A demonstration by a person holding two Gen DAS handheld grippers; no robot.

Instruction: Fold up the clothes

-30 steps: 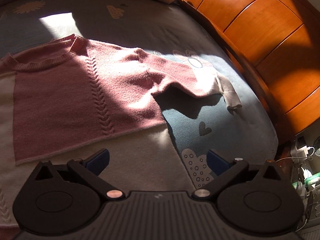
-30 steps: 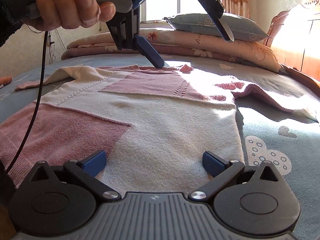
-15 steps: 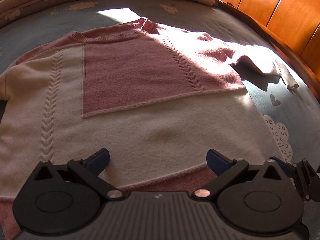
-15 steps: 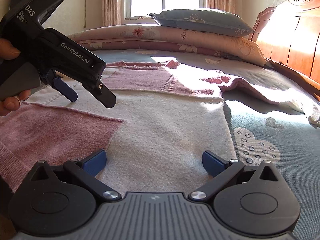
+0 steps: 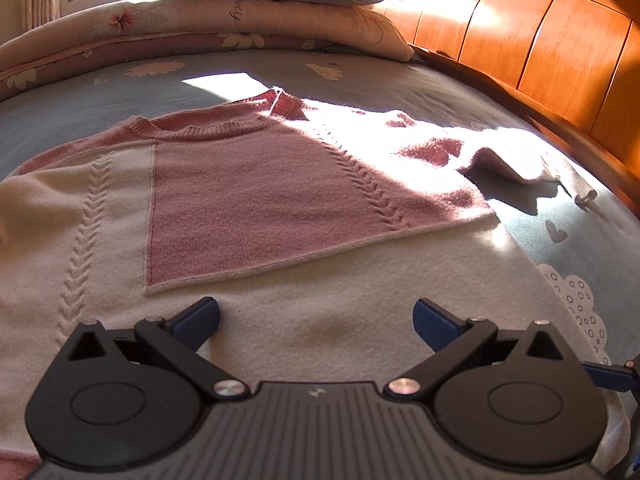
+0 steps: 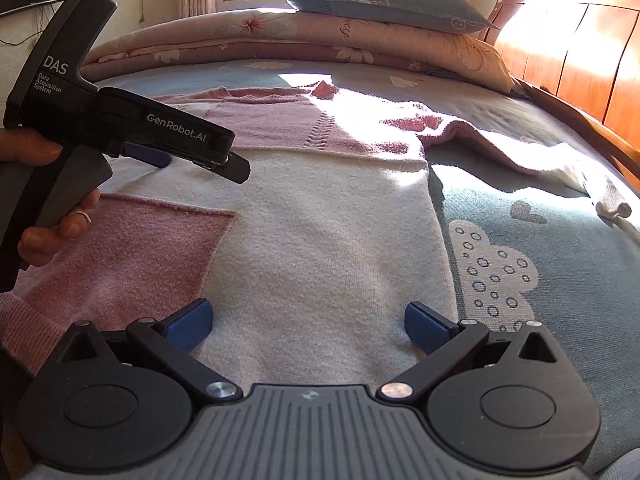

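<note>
I am holding the left gripper (image 5: 316, 314) spread wide and empty over the cream lower panel of the sweater (image 5: 248, 184), which is lying flat on the blue bedspread (image 5: 580, 248), collar toward twelve o'clock. One sleeve (image 6: 500, 148) is trailing toward two o'clock, rumpled in sunlight near the wooden headboard (image 5: 560, 52). I am keeping the right gripper (image 6: 308, 322) equally wide, gripping nothing, above the sweater's hem edge. In the right wrist view a hand (image 6: 60, 216) is gripping the left tool at nine o'clock.
</note>
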